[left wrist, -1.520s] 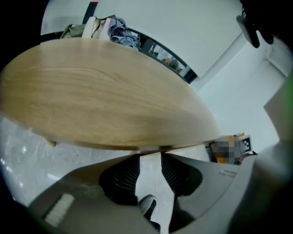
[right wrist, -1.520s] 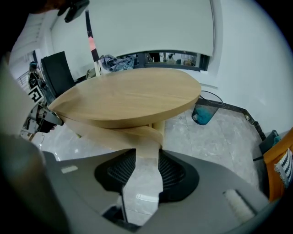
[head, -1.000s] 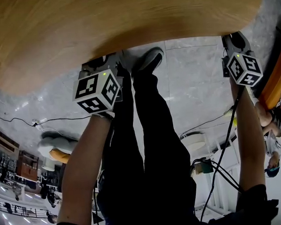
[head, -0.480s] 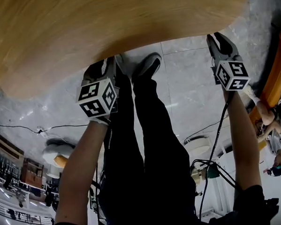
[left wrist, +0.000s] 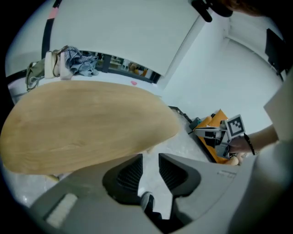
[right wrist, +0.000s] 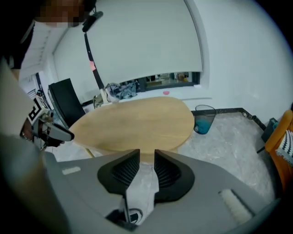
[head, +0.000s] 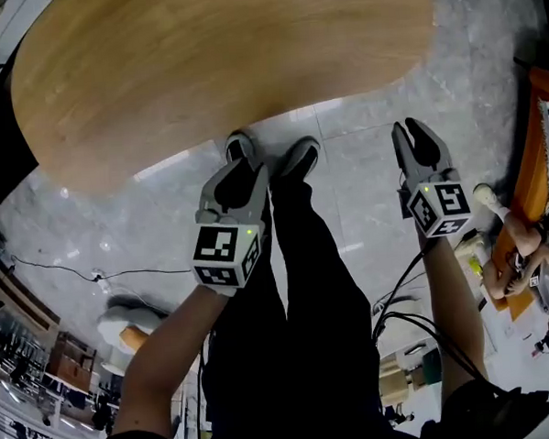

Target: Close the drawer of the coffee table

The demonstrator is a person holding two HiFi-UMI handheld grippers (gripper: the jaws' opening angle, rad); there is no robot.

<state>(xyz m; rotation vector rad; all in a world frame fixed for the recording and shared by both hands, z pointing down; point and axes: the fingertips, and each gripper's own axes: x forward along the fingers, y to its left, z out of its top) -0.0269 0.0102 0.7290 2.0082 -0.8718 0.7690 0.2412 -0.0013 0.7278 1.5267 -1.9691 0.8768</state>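
Left hand-held gripper (left wrist: 150, 157): jaws partly apart and closing, nothing between the pads, touching nothing. Right hand-held gripper (right wrist: 146, 153): likewise closing on a narrow gap, released and empty. The coffee table's oval wooden worktop (head: 220, 61) lies just ahead of both, clear of the jaws. Its drawer is hidden under the top in every view.
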